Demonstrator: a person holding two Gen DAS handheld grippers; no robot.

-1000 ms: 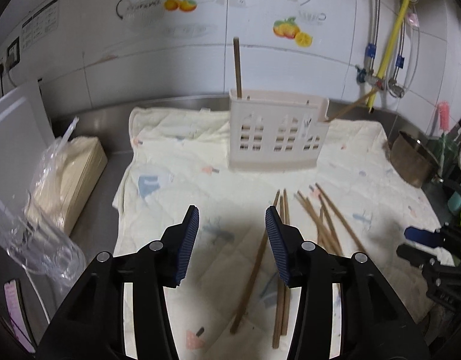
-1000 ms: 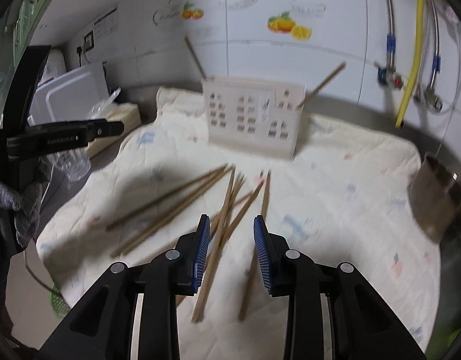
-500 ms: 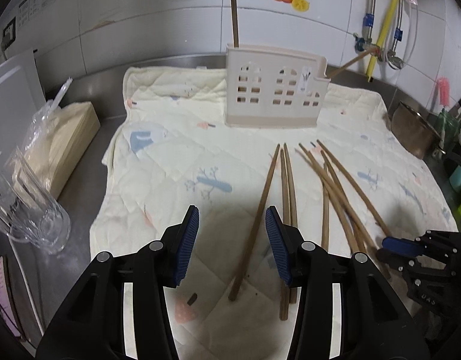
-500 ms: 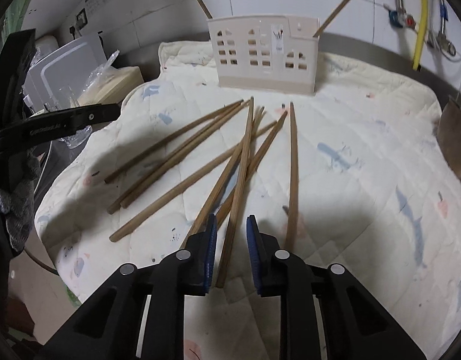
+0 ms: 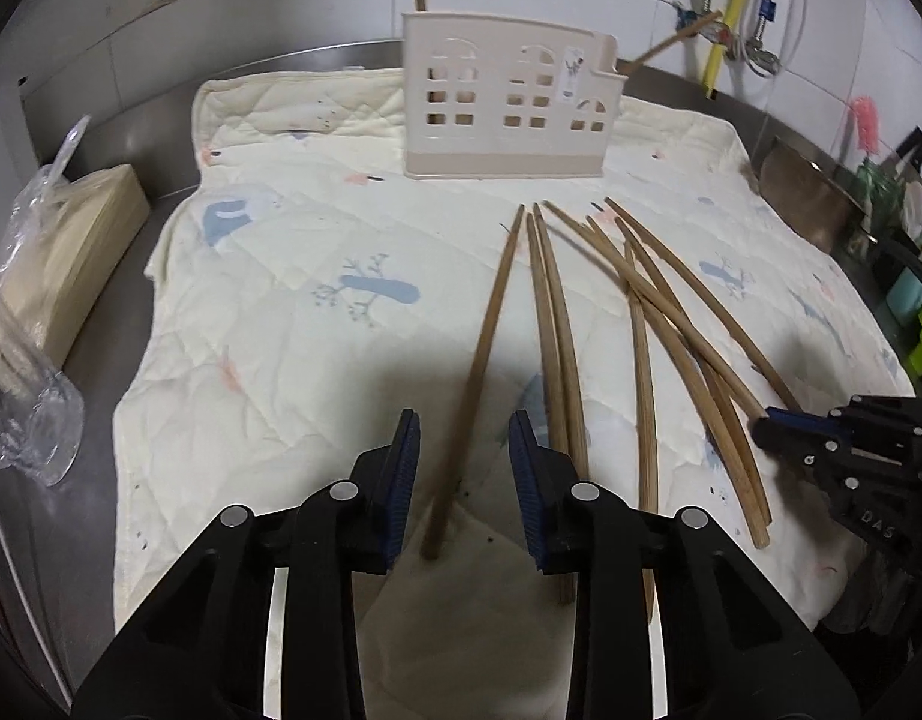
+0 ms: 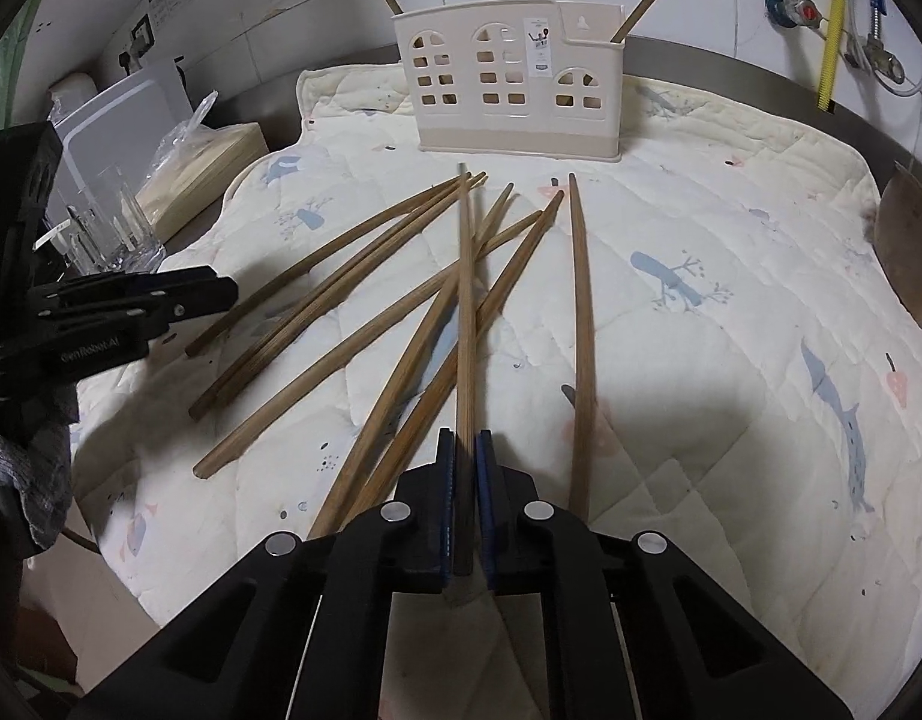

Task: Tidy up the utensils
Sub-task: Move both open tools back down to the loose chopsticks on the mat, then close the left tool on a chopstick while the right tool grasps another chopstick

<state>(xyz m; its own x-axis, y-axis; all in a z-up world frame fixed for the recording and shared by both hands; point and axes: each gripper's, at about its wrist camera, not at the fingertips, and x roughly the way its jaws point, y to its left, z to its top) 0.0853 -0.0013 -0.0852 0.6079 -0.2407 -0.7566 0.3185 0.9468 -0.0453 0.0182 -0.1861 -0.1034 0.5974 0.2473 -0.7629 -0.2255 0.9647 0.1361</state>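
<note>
Several wooden chopsticks (image 5: 640, 324) lie fanned on a quilted cream cloth (image 5: 293, 276). A beige house-shaped utensil holder (image 5: 502, 96) stands at the back with two chopsticks in it; it also shows in the right wrist view (image 6: 514, 90). My left gripper (image 5: 463, 468) is open, its jaws on either side of the leftmost chopstick (image 5: 478, 360). My right gripper (image 6: 465, 498) is shut on one chopstick (image 6: 465, 300) that points toward the holder. The right gripper also shows at the right edge of the left wrist view (image 5: 844, 450).
A plastic-wrapped wooden box (image 5: 71, 252) and clear glasses (image 6: 101, 228) stand left of the cloth on the steel counter. A metal bowl (image 5: 808, 192) sits at the right. Pipes and a yellow hose (image 5: 730, 12) run along the tiled wall.
Both grippers have come down and forward over the chopsticks. The right gripper's jaws have closed onto one chopstick. The left gripper's jaws now straddle the leftmost chopstick.
</note>
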